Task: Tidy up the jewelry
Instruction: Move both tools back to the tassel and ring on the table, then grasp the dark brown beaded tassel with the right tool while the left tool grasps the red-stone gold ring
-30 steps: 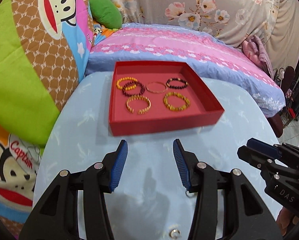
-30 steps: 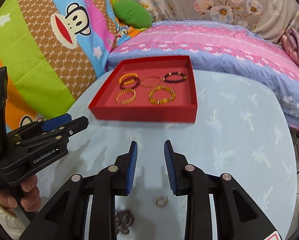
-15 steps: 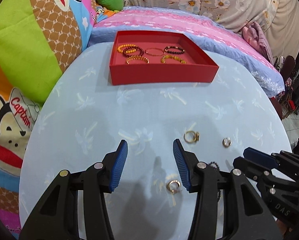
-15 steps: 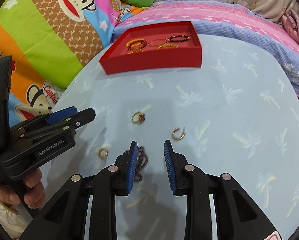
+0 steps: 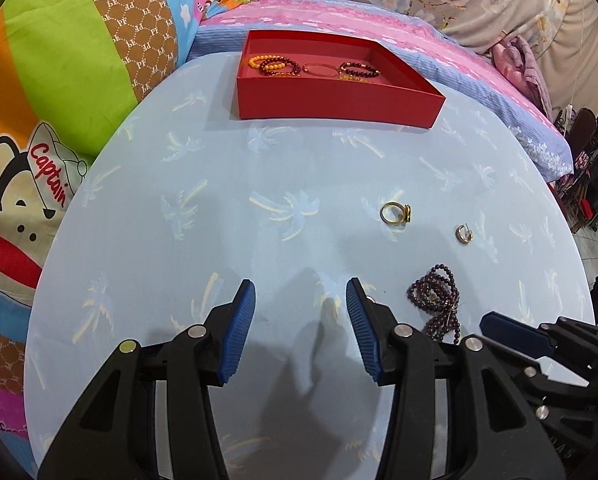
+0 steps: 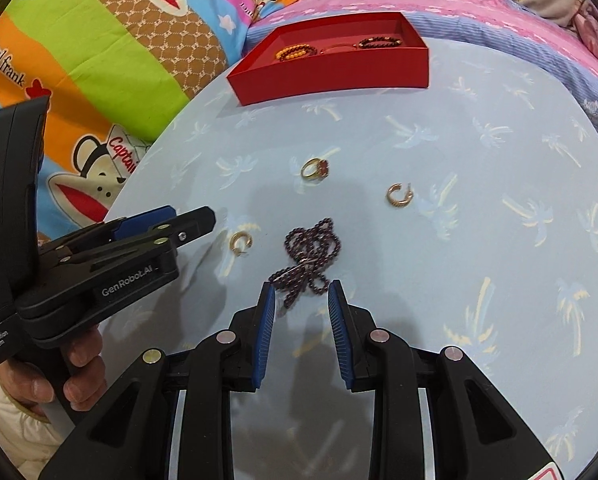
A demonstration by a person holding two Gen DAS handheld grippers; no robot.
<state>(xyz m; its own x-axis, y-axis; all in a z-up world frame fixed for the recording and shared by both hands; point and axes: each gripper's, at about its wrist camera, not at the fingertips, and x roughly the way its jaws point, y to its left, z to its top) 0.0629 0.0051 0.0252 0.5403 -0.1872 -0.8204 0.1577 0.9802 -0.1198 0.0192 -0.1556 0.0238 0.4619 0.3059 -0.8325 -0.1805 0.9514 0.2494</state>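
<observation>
A red tray (image 5: 339,96) at the table's far side holds several bead bracelets (image 5: 275,65). Loose on the blue cloth lie a gold ring with a red stone (image 6: 315,169), two gold hoop earrings (image 6: 399,194) (image 6: 241,241) and a dark purple bead strand (image 6: 311,256). My right gripper (image 6: 301,296) is open with a narrow gap, low over the near end of the strand, whose beads reach just between its tips without being pressed. My left gripper (image 5: 301,300) stands open over bare cloth, left of the bead strand (image 5: 437,300), with nothing between its fingers.
Colourful cartoon pillows (image 5: 59,100) crowd the table's left edge. A pink and blue bed (image 5: 379,20) runs behind the tray. The round table's (image 6: 499,240) right side drops off toward the floor. A hand (image 6: 79,376) holds the left gripper's handle.
Both grippers drew back from the tray and sank toward the table. The loose ring, earrings and bead strand came into view. The right tips now reach the strand. Neither jaw gap changed.
</observation>
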